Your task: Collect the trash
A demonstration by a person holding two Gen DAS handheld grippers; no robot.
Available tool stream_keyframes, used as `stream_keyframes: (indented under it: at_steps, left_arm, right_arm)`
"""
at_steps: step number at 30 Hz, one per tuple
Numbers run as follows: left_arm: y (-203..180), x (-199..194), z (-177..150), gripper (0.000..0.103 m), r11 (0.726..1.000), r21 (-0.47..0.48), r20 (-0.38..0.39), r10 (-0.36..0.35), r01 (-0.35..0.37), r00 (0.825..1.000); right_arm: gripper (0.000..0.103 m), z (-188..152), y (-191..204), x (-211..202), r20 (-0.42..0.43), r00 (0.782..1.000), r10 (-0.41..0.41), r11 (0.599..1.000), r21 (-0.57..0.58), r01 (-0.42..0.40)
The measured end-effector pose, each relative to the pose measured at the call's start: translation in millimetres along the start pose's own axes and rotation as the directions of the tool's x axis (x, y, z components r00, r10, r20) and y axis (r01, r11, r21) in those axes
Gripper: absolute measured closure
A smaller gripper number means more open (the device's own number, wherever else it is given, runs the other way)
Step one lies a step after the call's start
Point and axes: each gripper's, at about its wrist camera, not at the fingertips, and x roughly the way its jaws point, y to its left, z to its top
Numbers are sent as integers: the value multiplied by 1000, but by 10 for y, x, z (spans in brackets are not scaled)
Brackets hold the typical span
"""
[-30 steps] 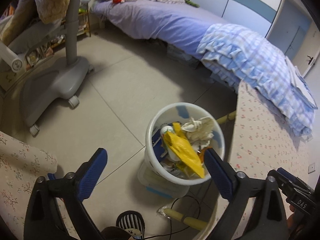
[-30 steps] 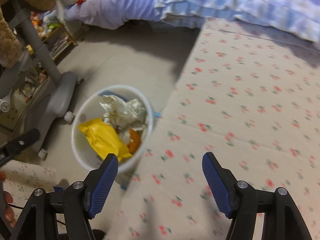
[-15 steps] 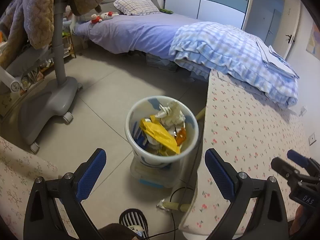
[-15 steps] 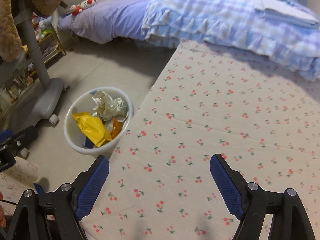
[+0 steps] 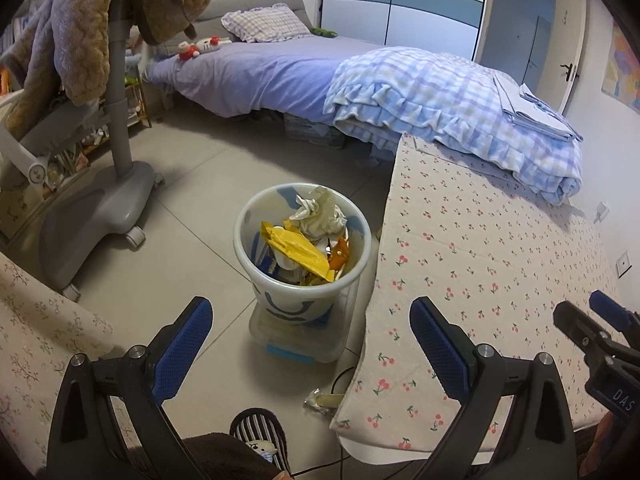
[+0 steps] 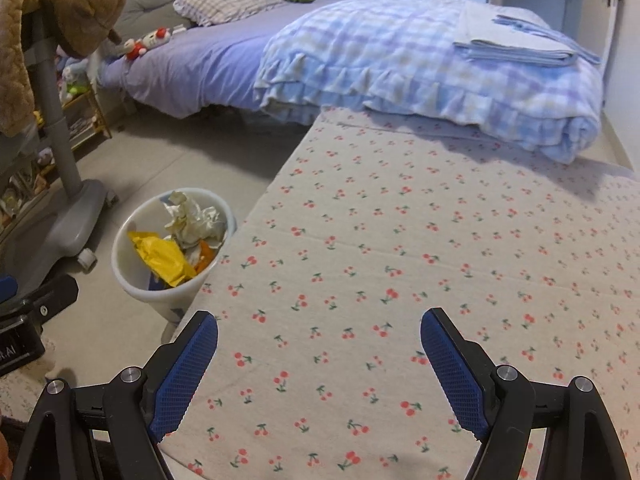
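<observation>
The person is holding the left gripper [image 5: 306, 322] above the floor with its two blue-padded jaws spread wide and nothing between them, and it is pointing toward the white trash bin [image 5: 262, 216] that is standing on the grey tiles just beside the edge of the table with the cherry-pattern cloth [image 5: 500, 264]. The bin is sitting on top of a clear plastic box [image 5: 296, 338] and is holding a yellow wrapper [image 5: 296, 246], a crumpled white paper [image 5: 318, 216] and a small orange piece [image 5: 340, 254], all piled near the rim. The right gripper [image 6: 319, 334] is hovering over the cherry cloth, its jaws also released wide and gripping nothing. From its camera the bin [image 6: 120, 268] is lying to the left of the table edge, and part of the other gripper is showing at the left border. Behind the table a blue checked blanket [image 5: 440, 96] is lying on a bed with a purple sheet [image 5: 256, 72], and a grey stand on wheels [image 5: 104, 196] is standing well apart on the left, with a brown plush cloth [image 5: 84, 24] hanging over it
</observation>
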Motion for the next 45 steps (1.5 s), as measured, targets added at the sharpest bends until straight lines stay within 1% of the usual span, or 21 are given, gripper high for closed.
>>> stream_keyframes:
  at_steps: [7,15,19,22,32,45]
  left_arm:
    - [-119,-27,-123,3,1000,15,9,1,-1,1000]
    - [-180,49,-208,3,999,13,23,34,-35,999]
    - [-202,61,-225,3,999,25,18,34,-34,999]
    - [-218,44,-232,3,999,30,29,35,-36,999]
    - [-239,26,-242,3,999,38,34,27,-28,999]
    - [-253,9,-241,3,999,39,42,28,-30,999]
  right_arm:
    - [15,-129,-68,-108,43,998,-47,999,16,46]
    - [13,-280,-85,-4,34,993,-109,994,-1,109]
    - [13,-325,-46,27,39,991,-126,992,-21,127]
    - [13,-334,-32,33,46,991,-123,992,-25,124]
    - [13,-316,-76,29,48,993,-107,994,22,106]
    - [13,-307,-65,18,51,993,-104,994,28,102]
